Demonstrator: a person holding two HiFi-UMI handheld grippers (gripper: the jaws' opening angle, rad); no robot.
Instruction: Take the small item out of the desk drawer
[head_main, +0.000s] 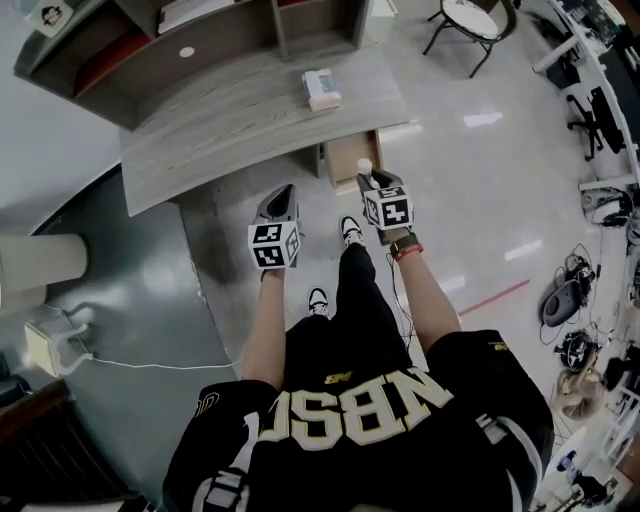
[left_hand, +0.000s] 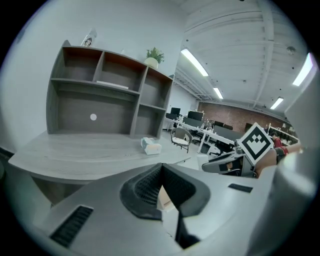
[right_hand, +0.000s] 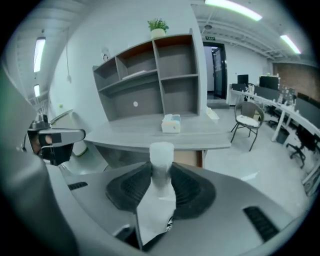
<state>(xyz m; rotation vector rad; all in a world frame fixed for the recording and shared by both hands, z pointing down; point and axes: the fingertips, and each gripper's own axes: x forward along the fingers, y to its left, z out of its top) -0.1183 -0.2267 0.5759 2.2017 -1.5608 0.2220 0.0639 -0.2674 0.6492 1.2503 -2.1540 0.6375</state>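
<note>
While near drawer (right_hand: 189, 159), item (right_hand: 161, 157) in right claw (right_hand: 161, 174).

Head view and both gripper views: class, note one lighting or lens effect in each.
Head view: bright glare patches on the glossy floor. Left gripper view: the fisheye bows the shelf and blackens the corners. Right gripper view: the white item between the fingers is soft with near blur; the ceiling lights blow out.

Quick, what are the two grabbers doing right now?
Left gripper: closed, nothing in it.
Right gripper: closed on the small white item.
</note>
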